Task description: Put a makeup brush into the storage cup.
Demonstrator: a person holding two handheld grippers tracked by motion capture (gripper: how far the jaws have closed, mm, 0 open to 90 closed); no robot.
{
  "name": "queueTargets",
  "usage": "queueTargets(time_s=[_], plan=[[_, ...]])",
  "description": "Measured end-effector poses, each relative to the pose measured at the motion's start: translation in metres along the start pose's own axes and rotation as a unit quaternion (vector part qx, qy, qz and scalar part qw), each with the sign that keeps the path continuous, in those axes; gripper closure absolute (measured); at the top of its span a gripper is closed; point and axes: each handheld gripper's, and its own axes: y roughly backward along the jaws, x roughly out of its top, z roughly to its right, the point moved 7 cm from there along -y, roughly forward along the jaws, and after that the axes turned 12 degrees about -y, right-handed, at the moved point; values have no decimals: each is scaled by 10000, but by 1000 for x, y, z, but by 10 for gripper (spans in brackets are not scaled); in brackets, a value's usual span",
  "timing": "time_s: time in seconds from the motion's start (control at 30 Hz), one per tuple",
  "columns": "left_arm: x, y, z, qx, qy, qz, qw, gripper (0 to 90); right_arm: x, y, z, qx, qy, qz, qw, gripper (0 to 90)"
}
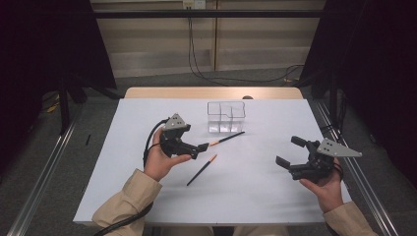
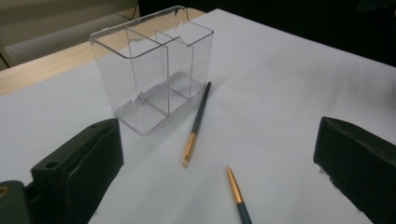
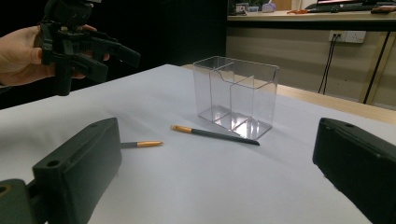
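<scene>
A clear plastic organizer (image 1: 226,117) with inner dividers stands upright at the table's middle back (image 2: 154,70) (image 3: 236,93). Two thin dark brushes with orange ends lie flat in front of it. One brush (image 1: 227,139) rests against the organizer's base (image 2: 198,121) (image 3: 215,134). The other brush (image 1: 201,170) lies closer to the person (image 2: 238,198) (image 3: 142,144). My left gripper (image 1: 197,147) (image 2: 217,175) hovers open just left of both brushes, jaws wide and empty. My right gripper (image 1: 289,151) (image 3: 217,175) is open and empty at the right, well apart from them.
A white sheet (image 1: 147,196) covers the table, with a strip of wood (image 1: 211,92) showing at the far edge. Black cables (image 1: 196,64) run over the floor behind. Metal rails (image 1: 44,172) flank both sides.
</scene>
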Motion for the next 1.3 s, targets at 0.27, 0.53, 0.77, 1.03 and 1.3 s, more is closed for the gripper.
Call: queueTargets(time_s=[0.27,0.53,0.77,1.03,1.3], plan=[[-2,-4,1,-150,-11,-468,9988,13,0,0,0,0,7,-22,10000,6],[-5,-6,0,-178,20,-703,9974,15,-1,-1,-1,4,9,-45,10000,6],[-3,-6,1,-362,89,-838,9958,17,-2,-2,0,26,8,-80,10000,6],[-6,-11,6,-522,94,-1179,9916,18,-2,-2,-1,29,40,-116,9999,6],[-9,-14,8,-662,196,-1540,9857,34,-2,-2,-1,21,40,-123,9999,6]])
